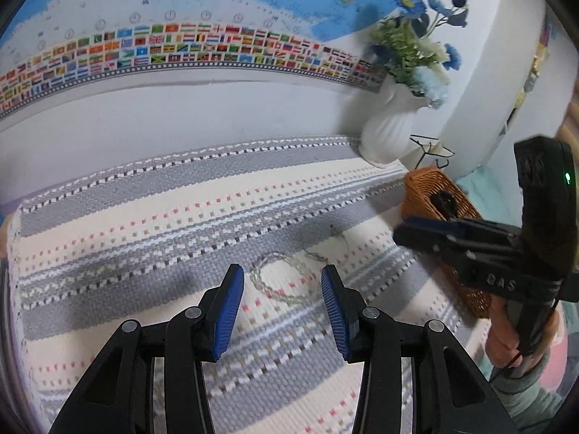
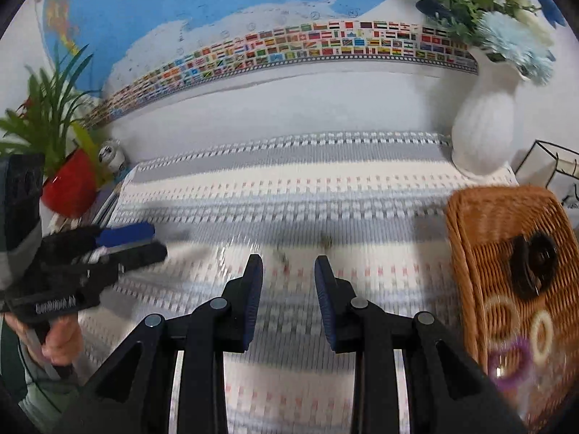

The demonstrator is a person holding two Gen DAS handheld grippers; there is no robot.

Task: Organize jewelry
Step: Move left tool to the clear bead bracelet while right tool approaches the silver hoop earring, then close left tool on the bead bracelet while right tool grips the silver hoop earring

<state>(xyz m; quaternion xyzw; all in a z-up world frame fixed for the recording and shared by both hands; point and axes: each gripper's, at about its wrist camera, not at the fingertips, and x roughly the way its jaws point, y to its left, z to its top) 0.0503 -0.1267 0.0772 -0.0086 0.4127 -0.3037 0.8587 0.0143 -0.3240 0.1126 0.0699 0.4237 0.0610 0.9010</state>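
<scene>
A clear beaded necklace (image 1: 280, 284) is laid in a loose loop on the striped woven grey-and-cream mat (image 1: 144, 224), just ahead of and between the blue-padded fingers of the left claw (image 1: 283, 291), which is held open and empty above the mat. A thin silver chain (image 1: 331, 249) is seen just beyond the beads, toward the basket. In the right wrist view both pieces are blurred. The orange wicker basket (image 2: 481, 249) is set at the mat's right edge; inside it, a black round item (image 2: 533, 266), two cream rings (image 2: 541, 333) and a purple ring (image 2: 512, 361) are lying apart from each other. The right claw (image 2: 288, 289) is held open above the mat, nothing between its pads, left of the basket. A white ribbed vase (image 1: 389, 130) with blue and white flowers is stood behind the basket against the wall. A world map with a flag strip (image 1: 173, 49) is hung behind the desk. A red pot with a green plant (image 2: 68, 188) is seen at the mat's far left corner.
</scene>
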